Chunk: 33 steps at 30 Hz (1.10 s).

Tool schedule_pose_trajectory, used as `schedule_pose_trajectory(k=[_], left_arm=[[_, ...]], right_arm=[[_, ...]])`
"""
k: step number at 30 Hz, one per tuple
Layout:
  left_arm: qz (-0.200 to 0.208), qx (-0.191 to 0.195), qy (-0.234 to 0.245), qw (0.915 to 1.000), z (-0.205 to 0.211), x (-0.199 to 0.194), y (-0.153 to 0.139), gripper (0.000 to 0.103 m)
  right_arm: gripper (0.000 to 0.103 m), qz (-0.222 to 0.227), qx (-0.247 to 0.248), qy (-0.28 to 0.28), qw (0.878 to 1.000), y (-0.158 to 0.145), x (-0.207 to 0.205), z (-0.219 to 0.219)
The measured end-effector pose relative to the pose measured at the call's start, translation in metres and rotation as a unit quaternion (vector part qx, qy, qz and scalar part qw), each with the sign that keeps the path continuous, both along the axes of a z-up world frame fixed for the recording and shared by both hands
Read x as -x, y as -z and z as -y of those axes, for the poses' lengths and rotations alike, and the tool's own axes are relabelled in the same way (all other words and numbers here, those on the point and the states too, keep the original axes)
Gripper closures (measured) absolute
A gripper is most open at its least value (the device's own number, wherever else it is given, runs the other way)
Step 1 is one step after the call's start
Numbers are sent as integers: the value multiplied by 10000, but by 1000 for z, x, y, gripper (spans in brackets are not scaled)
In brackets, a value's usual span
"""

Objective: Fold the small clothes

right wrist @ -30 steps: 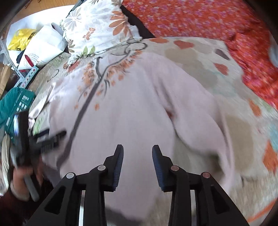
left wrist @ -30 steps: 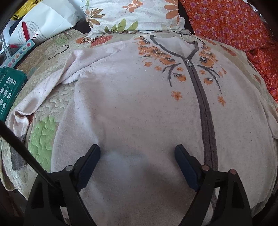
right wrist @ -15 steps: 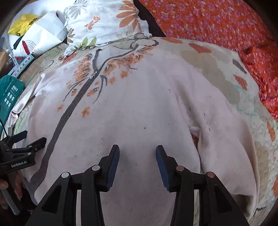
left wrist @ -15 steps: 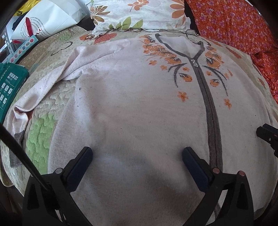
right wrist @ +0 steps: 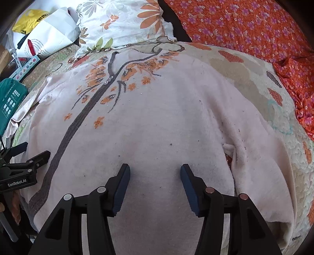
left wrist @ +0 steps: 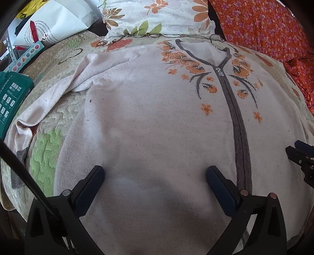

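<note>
A pale pink cardigan [left wrist: 153,121] with a grey zip band and orange flower print lies spread face up on a quilted bed; it also shows in the right wrist view [right wrist: 166,121]. My left gripper [left wrist: 155,172] is wide open and empty just above the cardigan's lower left half. My right gripper [right wrist: 155,172] is open and empty above the lower right half, near the right sleeve [right wrist: 255,157], which lies along the body. The left sleeve [left wrist: 53,98] stretches out to the left. Each gripper shows at the edge of the other's view.
A floral pillow [left wrist: 157,17] lies beyond the collar. Orange flowered fabric [right wrist: 255,29] covers the back right. A white bag [left wrist: 53,25] and a green box [left wrist: 9,98] sit at the left edge of the bed. The quilt [right wrist: 245,72] shows right of the cardigan.
The right gripper has opened wider and swung over the cardigan's lower right part. The left gripper has opened a little more and drawn back slightly; the cardigan lies flatter on the right.
</note>
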State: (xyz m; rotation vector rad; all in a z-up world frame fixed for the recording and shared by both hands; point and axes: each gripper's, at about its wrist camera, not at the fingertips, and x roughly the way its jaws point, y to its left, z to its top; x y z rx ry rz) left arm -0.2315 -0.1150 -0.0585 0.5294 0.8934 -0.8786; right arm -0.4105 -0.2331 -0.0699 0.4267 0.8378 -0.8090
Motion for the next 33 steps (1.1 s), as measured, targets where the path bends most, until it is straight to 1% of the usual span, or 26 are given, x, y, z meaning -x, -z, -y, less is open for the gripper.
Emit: schedule_pose_trajectory(k=[20, 33], left_arm=[[7, 5, 2, 10000, -1, 0, 0, 0], [16, 4, 7, 10000, -1, 1, 1, 0]], right_arm=[[38, -72, 147, 56, 9999, 2, -1, -4], [36, -93, 175, 58, 9998, 3, 0, -3]])
